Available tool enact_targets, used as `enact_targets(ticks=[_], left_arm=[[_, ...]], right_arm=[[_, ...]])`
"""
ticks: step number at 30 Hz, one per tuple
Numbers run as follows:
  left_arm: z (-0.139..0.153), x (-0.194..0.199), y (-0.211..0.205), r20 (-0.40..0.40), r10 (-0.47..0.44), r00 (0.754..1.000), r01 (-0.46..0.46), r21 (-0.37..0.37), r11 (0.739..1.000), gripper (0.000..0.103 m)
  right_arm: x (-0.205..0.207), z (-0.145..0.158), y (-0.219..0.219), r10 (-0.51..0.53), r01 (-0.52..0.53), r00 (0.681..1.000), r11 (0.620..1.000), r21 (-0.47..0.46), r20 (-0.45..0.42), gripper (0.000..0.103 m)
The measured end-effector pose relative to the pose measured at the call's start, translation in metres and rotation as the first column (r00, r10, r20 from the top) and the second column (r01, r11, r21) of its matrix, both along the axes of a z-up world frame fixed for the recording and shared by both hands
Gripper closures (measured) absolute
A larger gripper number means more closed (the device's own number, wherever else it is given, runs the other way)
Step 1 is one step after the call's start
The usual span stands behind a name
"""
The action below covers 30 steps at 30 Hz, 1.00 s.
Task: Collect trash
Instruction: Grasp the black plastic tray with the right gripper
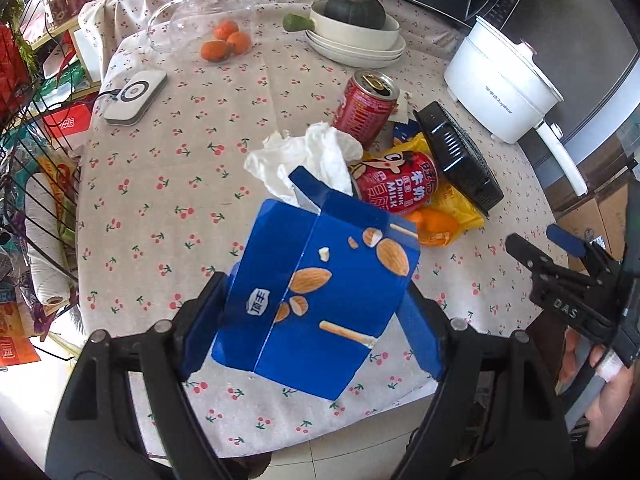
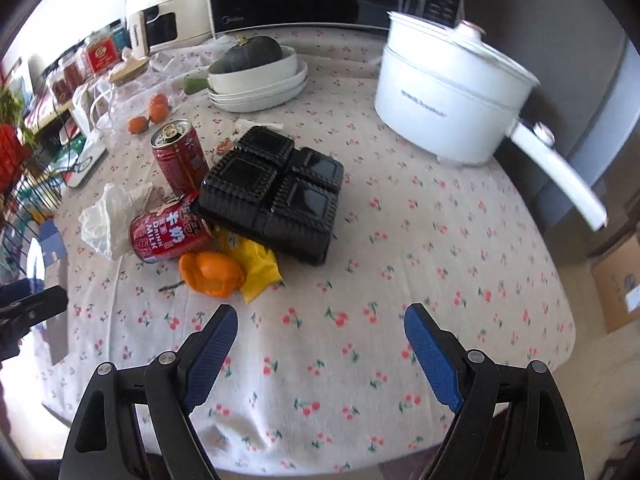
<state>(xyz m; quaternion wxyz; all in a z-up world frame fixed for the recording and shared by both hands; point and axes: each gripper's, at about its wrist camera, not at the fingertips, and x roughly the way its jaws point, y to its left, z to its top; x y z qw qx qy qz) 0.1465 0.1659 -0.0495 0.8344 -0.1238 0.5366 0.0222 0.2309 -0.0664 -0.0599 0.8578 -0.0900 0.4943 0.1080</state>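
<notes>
Blue cardboard, a biscuit box (image 1: 316, 300) with its top flap open, sits clamped between the two fingers of the left gripper (image 1: 320, 320), held tilted above the near edge of the table (image 1: 160, 208). Judgement: it is lifted clear of the heap so it can be carried off as trash. Beyond the box, the remaining litter lies bunched together: a crumpled tissue (image 1: 308, 160) just behind the box, a tipped milk can (image 1: 394, 188) to the right of the tissue, an upright red can (image 1: 368, 108) behind it, orange peel (image 2: 212, 272) and a yellow wrapper (image 2: 258, 268) touching the tipped can, and a black plastic tray (image 2: 276, 200) resting partly on the wrapper. Right of the box, the right gripper (image 2: 320, 354) hangs wide and empty over bare cloth, presumably free for the next piece.
</notes>
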Motion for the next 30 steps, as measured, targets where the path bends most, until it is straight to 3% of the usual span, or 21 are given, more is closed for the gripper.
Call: enact_targets(ticks=[4, 10, 12, 13, 14, 15, 18, 23, 30], left_arm=[[0.002, -0.007, 0.009, 0.000, 0.009, 1.000, -0.009, -0.014, 1.000, 0.021], [-0.005, -0.010, 0.022, -0.015, 0.021, 1.000, -0.021, -0.005, 1.000, 0.021], [-0.007, -0.011, 0.027, -0.021, 0.029, 0.999, -0.029, -0.009, 1.000, 0.021], [-0.007, -0.012, 0.029, -0.021, 0.034, 0.999, -0.034, -0.012, 0.999, 0.021], [-0.007, -0.012, 0.031, -0.020, 0.037, 0.999, -0.037, -0.016, 0.999, 0.021], [-0.006, -0.012, 0.033, -0.018, 0.039, 0.999, -0.039, -0.020, 0.999, 0.021], [-0.004, -0.013, 0.035, -0.011, 0.041, 0.999, -0.041, -0.026, 0.999, 0.021], [-0.002, -0.015, 0.033, 0.000, 0.041, 0.999, -0.041, -0.033, 0.999, 0.021], [0.002, -0.016, 0.020, 0.005, 0.016, 1.000, -0.016, -0.064, 0.998, 0.021]], right_arm=[[0.019, -0.014, 0.041, 0.092, -0.082, 0.994, 0.985, -0.151, 0.064, 0.016], [0.037, -0.033, 0.086, 0.209, -0.152, 0.970, 0.918, -0.365, 0.122, 0.020], [0.039, -0.037, 0.099, 0.270, -0.188, 0.953, 0.885, -0.427, 0.140, 0.025], [0.039, -0.039, 0.105, 0.303, -0.211, 0.943, 0.865, -0.455, 0.138, 0.034], [0.040, -0.042, 0.111, 0.333, -0.234, 0.934, 0.845, -0.481, 0.131, 0.049], [0.040, -0.044, 0.116, 0.360, -0.255, 0.925, 0.824, -0.506, 0.121, 0.055], [0.038, -0.040, 0.119, 0.388, -0.250, 0.911, 0.793, -0.556, 0.143, 0.058], [0.039, -0.013, 0.098, 0.341, -0.195, 0.919, 0.832, -0.520, 0.201, 0.069], [0.033, 0.032, 0.036, 0.207, -0.108, 0.950, 0.919, -0.378, 0.232, 0.069]])
